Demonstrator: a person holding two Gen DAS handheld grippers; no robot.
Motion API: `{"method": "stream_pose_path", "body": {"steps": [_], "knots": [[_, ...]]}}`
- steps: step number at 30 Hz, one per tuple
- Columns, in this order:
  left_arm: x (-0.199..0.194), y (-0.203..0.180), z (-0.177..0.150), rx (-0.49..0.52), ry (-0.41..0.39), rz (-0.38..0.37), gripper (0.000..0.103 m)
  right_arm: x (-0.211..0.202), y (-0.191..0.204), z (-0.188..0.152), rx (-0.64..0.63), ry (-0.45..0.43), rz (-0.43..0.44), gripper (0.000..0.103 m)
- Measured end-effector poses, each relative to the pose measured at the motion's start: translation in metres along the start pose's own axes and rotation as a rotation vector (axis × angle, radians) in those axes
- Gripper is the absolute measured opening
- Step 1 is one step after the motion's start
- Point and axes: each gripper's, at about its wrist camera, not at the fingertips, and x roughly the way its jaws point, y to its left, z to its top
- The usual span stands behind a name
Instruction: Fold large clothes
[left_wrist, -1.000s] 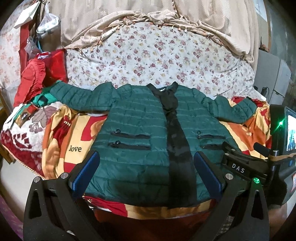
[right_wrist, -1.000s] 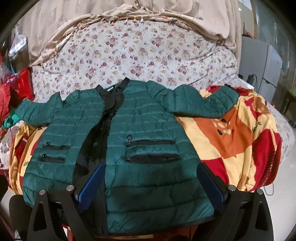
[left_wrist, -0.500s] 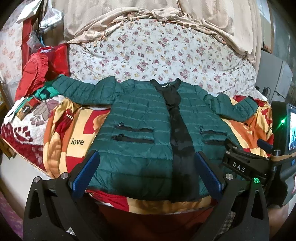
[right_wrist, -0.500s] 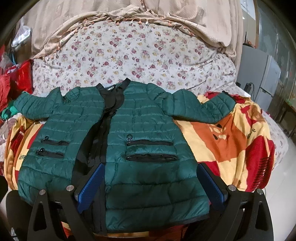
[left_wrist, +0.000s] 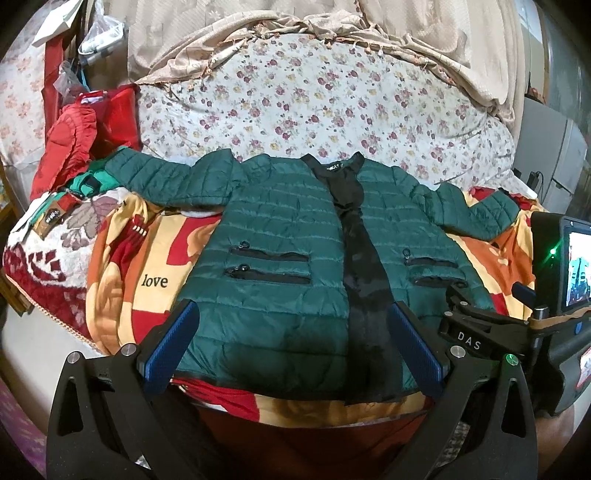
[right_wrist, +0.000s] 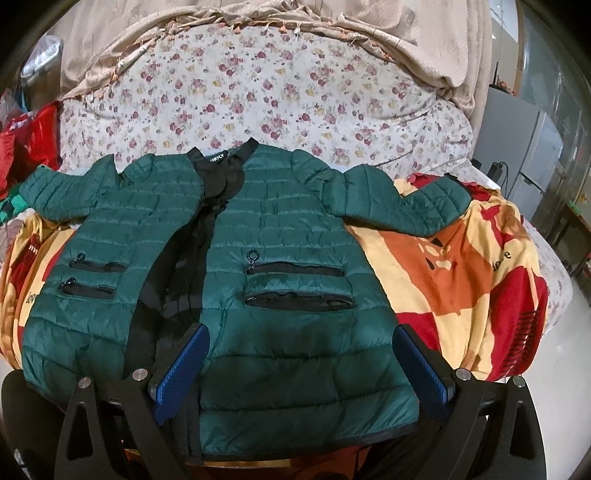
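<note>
Left wrist view: my left gripper (left_wrist: 291, 339) hangs with jaws wide and empty above the hem of the green jacket (left_wrist: 280, 280), which lies flat and front-up on an orange-and-red blanket (left_wrist: 147, 266), sleeves spread, front open on its black lining (left_wrist: 354, 258), a flowered sheet (left_wrist: 314, 110) behind and red clothes (left_wrist: 74, 129) at far left, with my right gripper's body at the right edge. Right wrist view: my right gripper (right_wrist: 297, 356) is also wide and empty, over the jacket's (right_wrist: 295, 236) bottom half near the pockets (right_wrist: 299, 284); blanket (right_wrist: 461, 277) to the right.
</note>
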Motion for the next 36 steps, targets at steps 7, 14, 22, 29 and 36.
{"method": "stream_pose_path", "body": {"steps": [7, 14, 22, 29, 36], "knots": [[0.005, -0.004, -0.001, 0.013, 0.011, 0.0, 0.102, 0.002, 0.0, -0.001, 0.0, 0.003, -0.003, 0.098], [0.005, -0.009, -0.003, 0.038, 0.002, 0.0, 0.102, 0.007, -0.005, -0.001, 0.008, 0.013, -0.01, 0.098], [0.012, -0.008, -0.007, 0.034, 0.032, -0.01, 0.102, 0.008, -0.006, -0.001, 0.006, 0.016, -0.011, 0.098], [0.014, 0.001, -0.001, 0.023, 0.026, 0.006, 0.102, 0.016, -0.006, -0.002, 0.009, 0.023, -0.012, 0.098], [0.04, 0.037, 0.022, -0.011, 0.024, 0.093, 0.102, 0.027, -0.009, 0.02, 0.002, 0.008, -0.012, 0.098]]}}
